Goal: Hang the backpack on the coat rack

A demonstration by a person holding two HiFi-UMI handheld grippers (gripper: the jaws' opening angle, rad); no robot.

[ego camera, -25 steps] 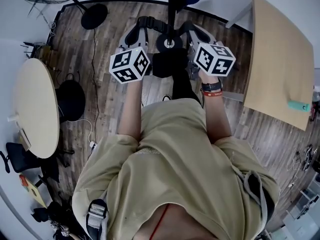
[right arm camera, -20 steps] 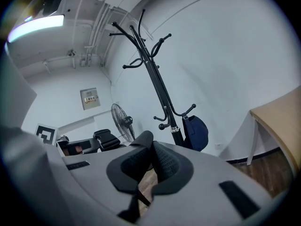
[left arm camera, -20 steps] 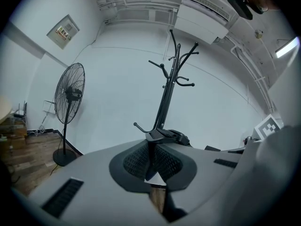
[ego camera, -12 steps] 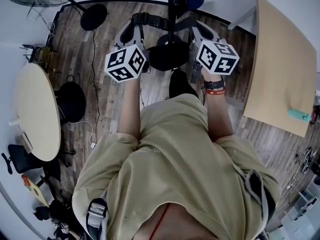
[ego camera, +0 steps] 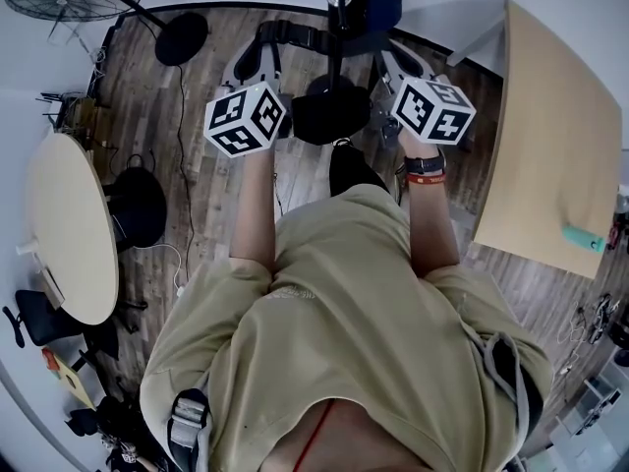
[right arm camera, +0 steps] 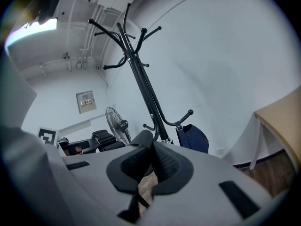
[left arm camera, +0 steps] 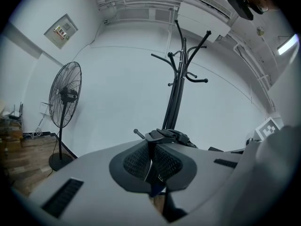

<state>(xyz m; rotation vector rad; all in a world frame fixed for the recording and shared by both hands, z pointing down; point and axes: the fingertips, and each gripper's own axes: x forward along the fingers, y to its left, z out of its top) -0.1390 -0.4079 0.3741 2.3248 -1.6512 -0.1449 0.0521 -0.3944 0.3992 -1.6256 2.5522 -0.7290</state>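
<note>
**Backpack Hanging Between Two Closed Claws at the Coat Rack**

A wood-plank floor (ego camera: 211,195) is stretching out between white walls. One round table (ego camera: 69,229) is standing at the floor's left edge and one rectangular table (ego camera: 550,126) at its right edge, making two tables. One pedestal fan (left arm camera: 66,95) is standing by the far wall. One coat rack (left arm camera: 176,79) is rising just ahead of the person, and one blue bag (right arm camera: 193,138) is hanging low on it. One black backpack (ego camera: 329,116) is hanging above the floor between the two grippers, just beside the rack's pole. The left gripper (left arm camera: 153,145) is clamping shut on one black strap (left arm camera: 164,136). The right gripper (right arm camera: 150,149) is pinching the other strap (right arm camera: 141,139). The straps are leading up to the claws and the body is drooping below them, so its long axis appears to be pointing down toward the floor.
</note>
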